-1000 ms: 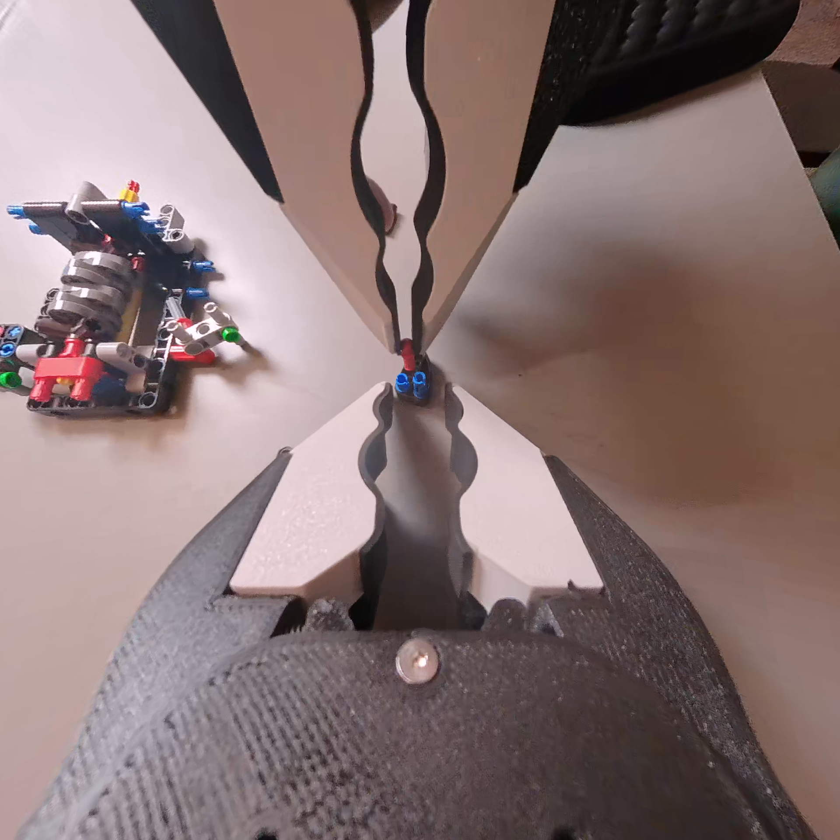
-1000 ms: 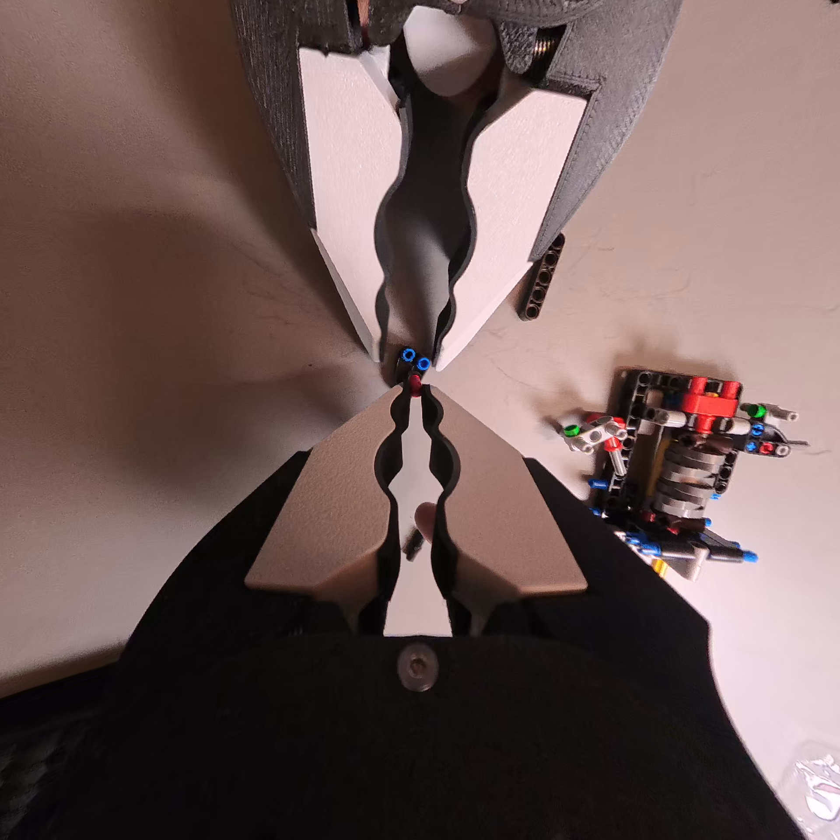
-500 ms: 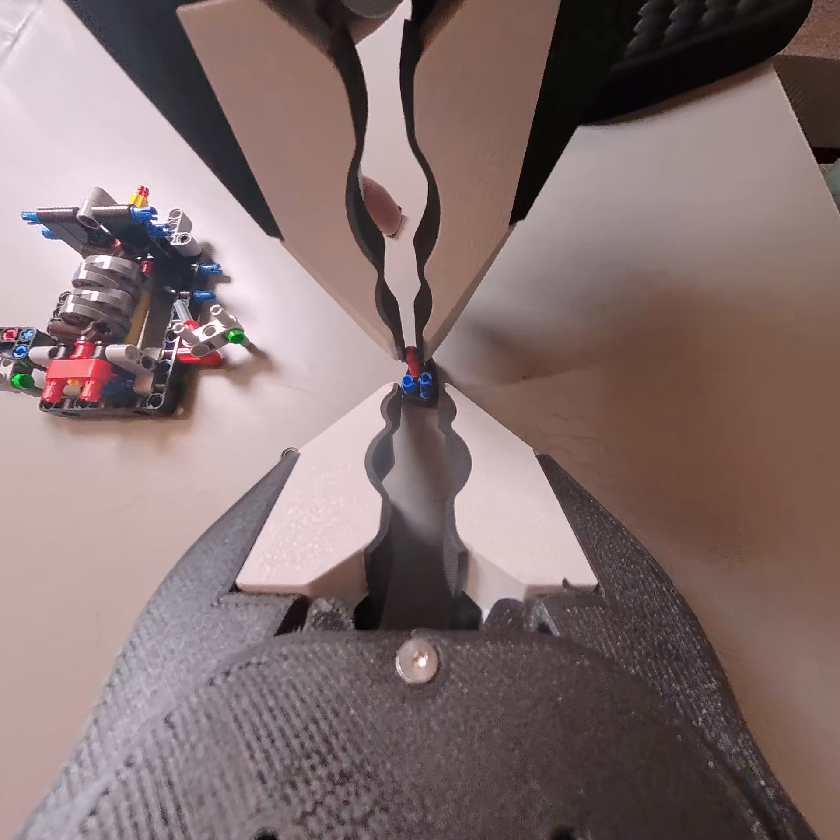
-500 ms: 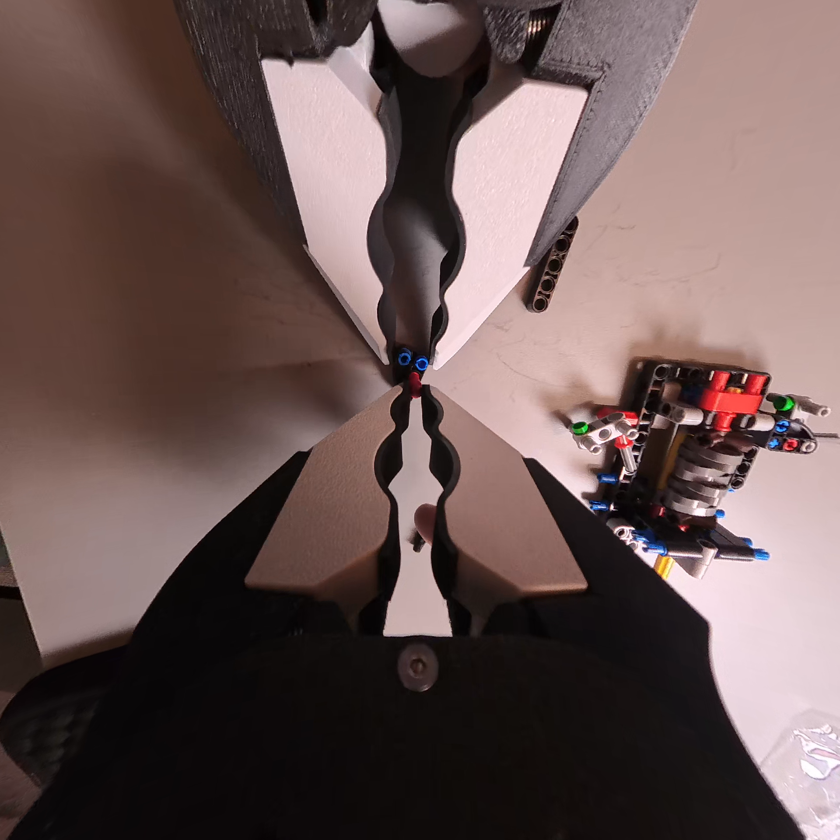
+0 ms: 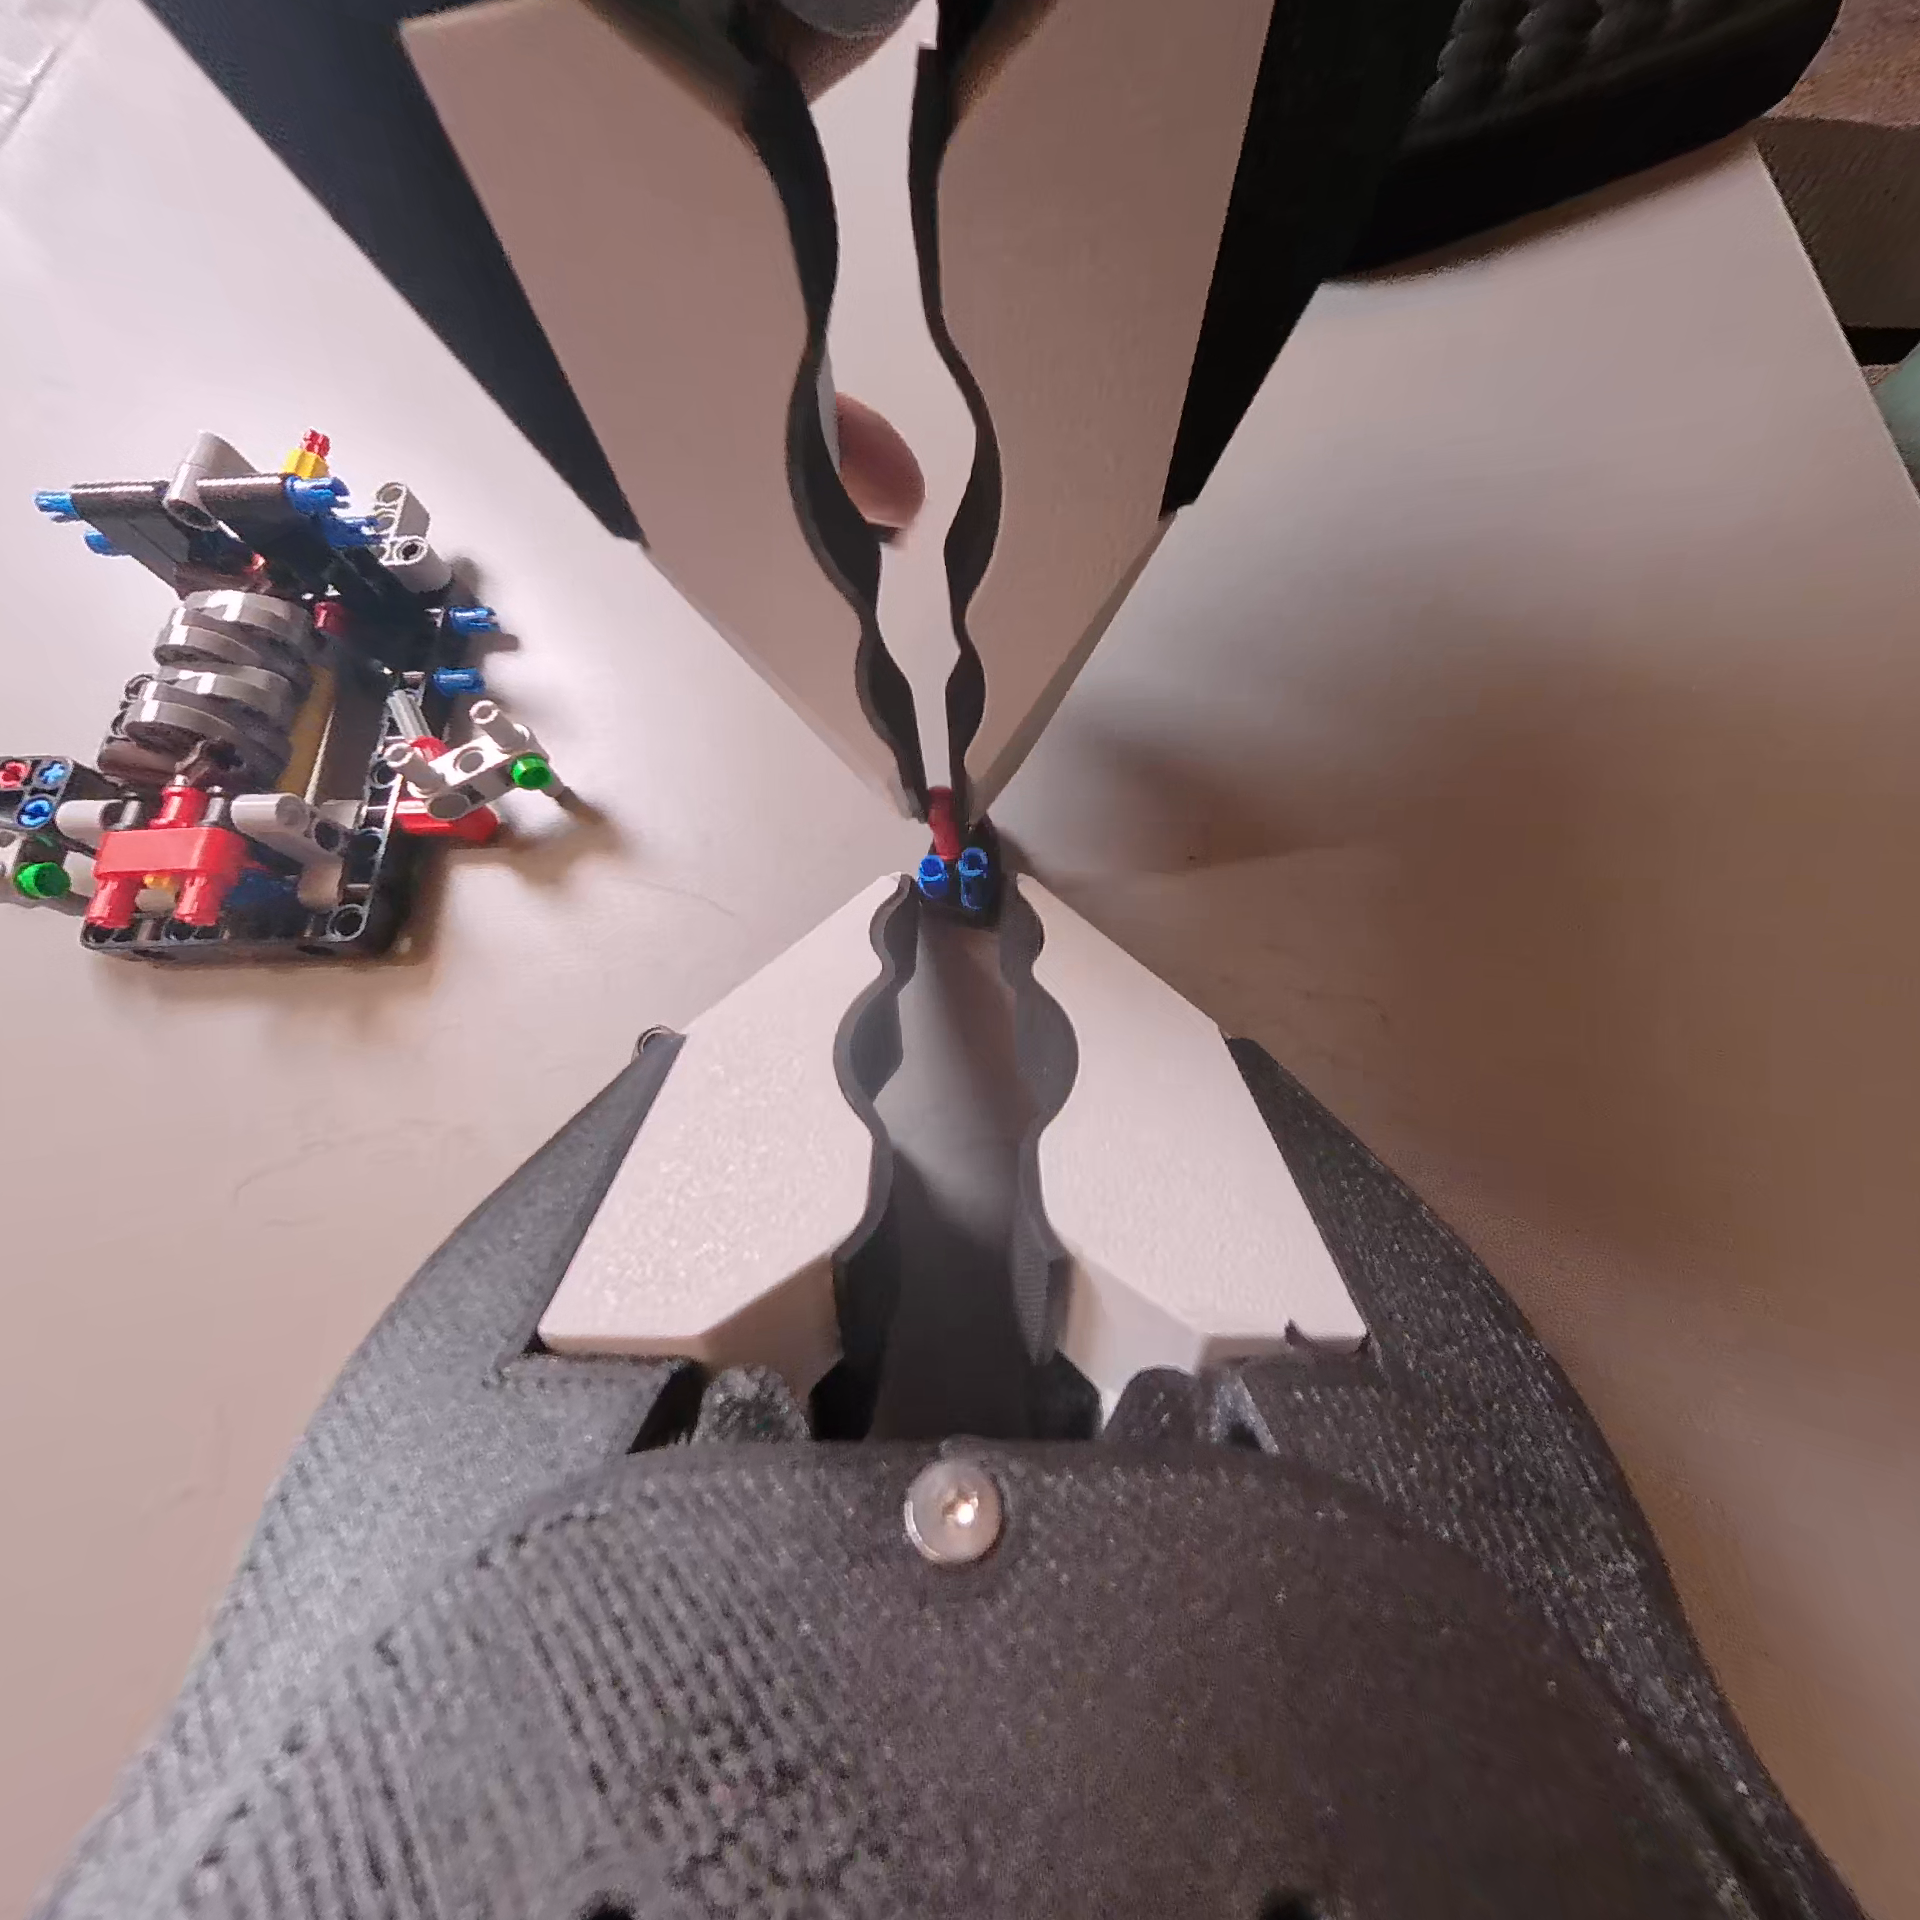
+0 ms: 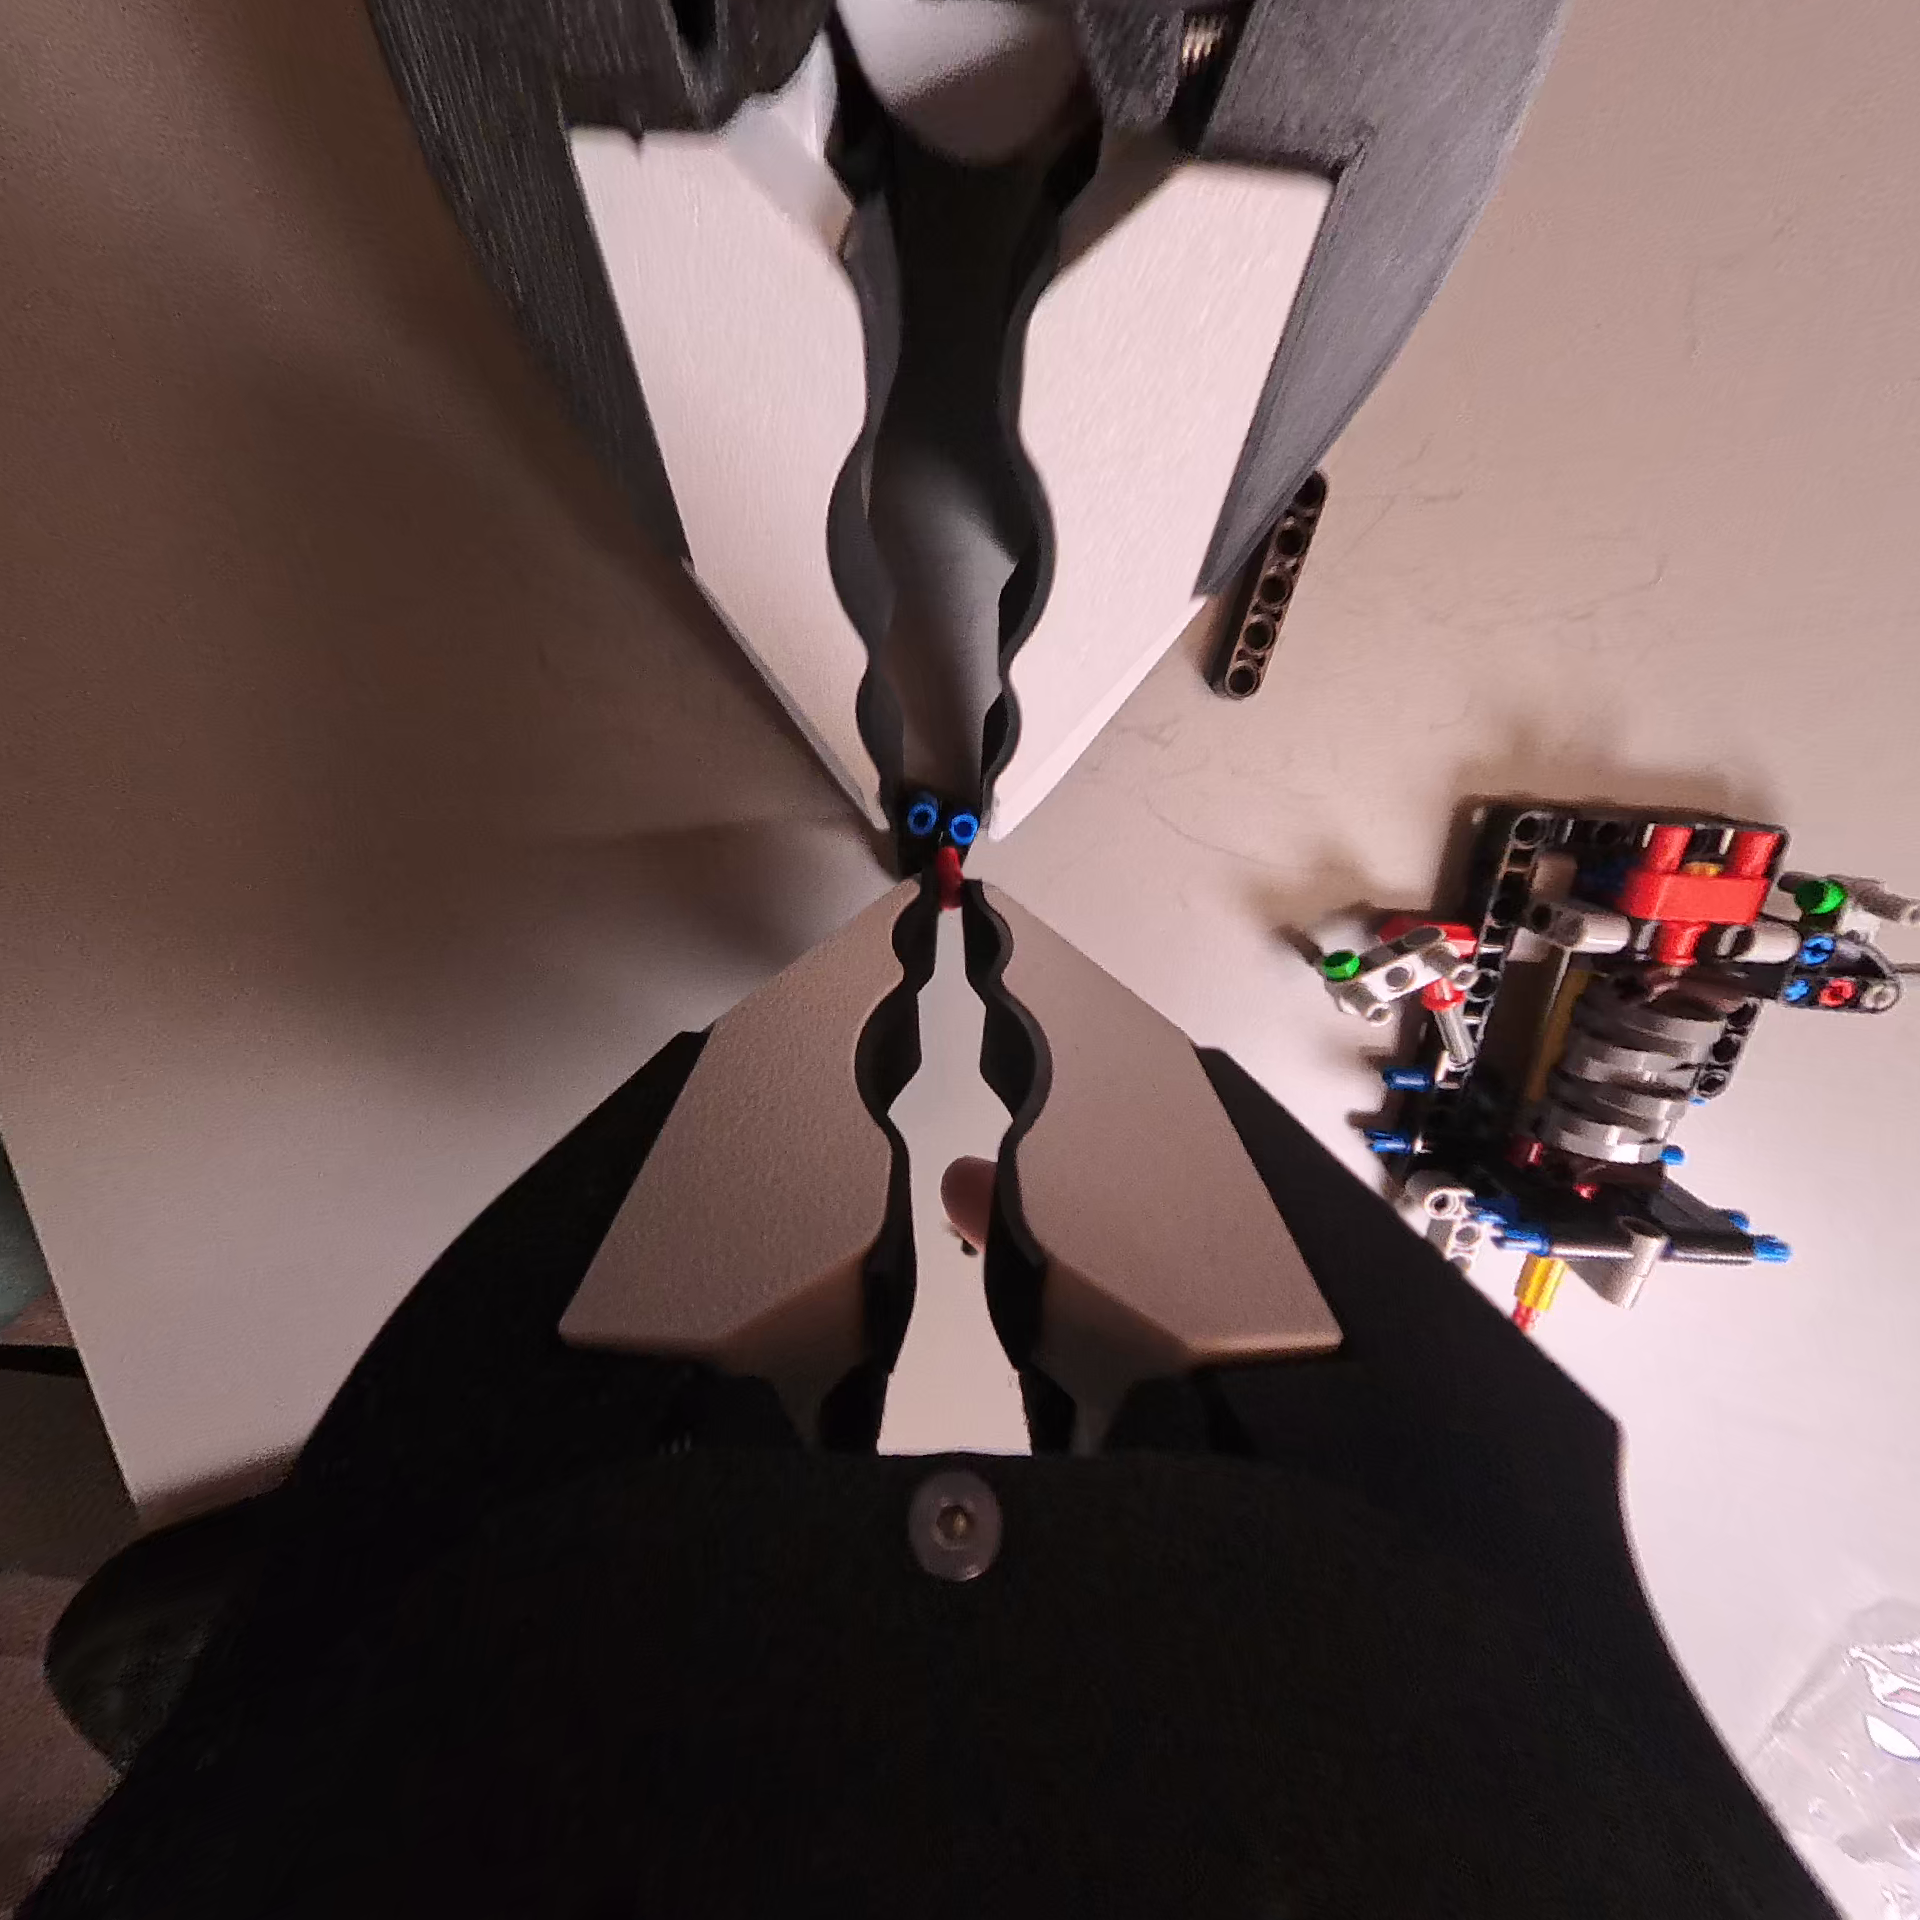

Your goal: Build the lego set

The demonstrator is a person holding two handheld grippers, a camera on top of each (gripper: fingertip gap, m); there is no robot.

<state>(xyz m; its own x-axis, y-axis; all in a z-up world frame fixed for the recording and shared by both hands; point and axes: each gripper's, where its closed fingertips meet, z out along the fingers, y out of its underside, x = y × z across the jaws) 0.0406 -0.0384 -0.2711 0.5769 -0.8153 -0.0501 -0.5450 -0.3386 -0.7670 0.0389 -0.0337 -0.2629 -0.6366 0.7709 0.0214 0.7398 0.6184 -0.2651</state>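
My two grippers meet tip to tip above the table. My left gripper (image 5: 958,896) is shut on a small black piece with two blue pins (image 5: 956,871); the piece also shows in the right wrist view (image 6: 940,826). My right gripper (image 6: 945,894) is shut on a small red pin (image 6: 948,868), pressed against the black piece; the red pin also shows in the left wrist view (image 5: 943,816). The half-built Lego model (image 5: 260,717) lies on the table at the left, and shows at the right in the right wrist view (image 6: 1621,1029).
A loose black beam with holes (image 6: 1270,587) lies on the table beyond the left gripper. A clear plastic bag (image 6: 1860,1745) lies at the lower right. The table edge (image 5: 1081,239) runs at the far right, with a dark chair beyond it. Only a small space, under 4 cm, lies between the two pairs of fingers.
Both grippers have risen together, still holding their pieces tip to tip. The table and model look a little farther off. The grips have not changed.
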